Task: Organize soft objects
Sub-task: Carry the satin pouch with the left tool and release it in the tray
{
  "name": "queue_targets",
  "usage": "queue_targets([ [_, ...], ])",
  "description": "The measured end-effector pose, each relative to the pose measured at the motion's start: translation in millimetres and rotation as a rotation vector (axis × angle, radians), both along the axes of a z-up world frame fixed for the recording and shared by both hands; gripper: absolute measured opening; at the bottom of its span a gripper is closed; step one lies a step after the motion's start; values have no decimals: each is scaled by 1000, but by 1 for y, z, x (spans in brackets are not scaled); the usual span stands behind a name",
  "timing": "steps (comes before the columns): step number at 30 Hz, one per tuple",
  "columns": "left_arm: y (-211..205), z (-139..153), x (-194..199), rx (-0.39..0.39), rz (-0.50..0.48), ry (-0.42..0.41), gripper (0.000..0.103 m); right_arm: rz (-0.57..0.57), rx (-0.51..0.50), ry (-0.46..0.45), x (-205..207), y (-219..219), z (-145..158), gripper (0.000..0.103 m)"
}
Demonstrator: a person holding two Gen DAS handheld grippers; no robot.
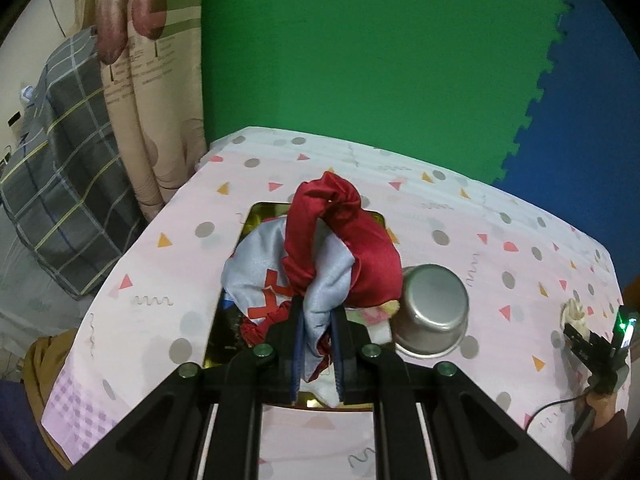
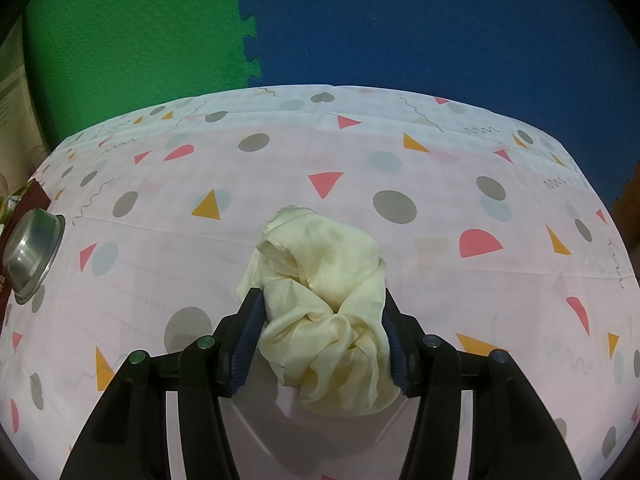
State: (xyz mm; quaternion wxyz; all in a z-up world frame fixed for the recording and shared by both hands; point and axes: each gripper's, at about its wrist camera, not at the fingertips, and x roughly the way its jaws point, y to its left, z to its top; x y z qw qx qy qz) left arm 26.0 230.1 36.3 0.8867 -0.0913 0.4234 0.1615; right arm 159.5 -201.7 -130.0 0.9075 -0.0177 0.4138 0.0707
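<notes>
In the left wrist view my left gripper (image 1: 317, 322) is shut on a light blue satin cloth (image 1: 256, 268) with a red mark. A dark red scrunchie (image 1: 348, 236) loops over it. Both hang above a gold tray (image 1: 256, 216) that holds more red and white cloth. In the right wrist view my right gripper (image 2: 324, 312) has its jaws around a cream scrunchie (image 2: 324, 296) that lies on the patterned tablecloth (image 2: 160, 248); the pads touch its sides. The right gripper also shows in the left wrist view (image 1: 576, 332), next to the cream scrunchie (image 1: 574, 312).
An overturned steel bowl (image 1: 432, 312) lies right of the tray; it also shows at the left edge of the right wrist view (image 2: 32, 252). Green and blue foam mats (image 1: 360, 60) stand behind the table. A plaid-covered object (image 1: 64, 168) and curtain are at the left.
</notes>
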Motion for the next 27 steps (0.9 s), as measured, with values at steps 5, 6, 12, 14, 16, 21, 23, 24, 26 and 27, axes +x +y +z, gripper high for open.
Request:
queue_targets([
  [5, 12, -7, 4, 11, 25, 17, 12, -4, -2, 1, 2, -1, -1, 55],
  [6, 14, -9, 6, 6, 28, 19, 12, -4, -3, 2, 2, -1, -1, 55],
  [12, 28, -31, 18, -3, 45, 59, 12, -7, -7, 2, 2, -1, -1, 57],
  [14, 35, -39, 24, -10, 53, 69, 12, -8, -8, 2, 2, -1, -1, 57],
  [16, 41, -47, 31, -25, 58, 79, 12, -8, -9, 2, 2, -1, -1, 57],
  [21, 46, -66, 44, -24, 50, 116, 12, -7, -8, 2, 2, -1, -1, 58],
  [23, 48, -72, 48, -27, 54, 125, 12, -7, -8, 2, 3, -1, -1, 58],
  [24, 49, -74, 49, -31, 52, 130, 12, -7, -8, 2, 3, -1, -1, 58],
  [26, 49, -76, 50, -25, 51, 132, 15, -7, -9, 2, 3, -1, -1, 58],
  [27, 49, -76, 50, -24, 48, 134, 15, -7, -8, 2, 3, -1, -1, 58],
])
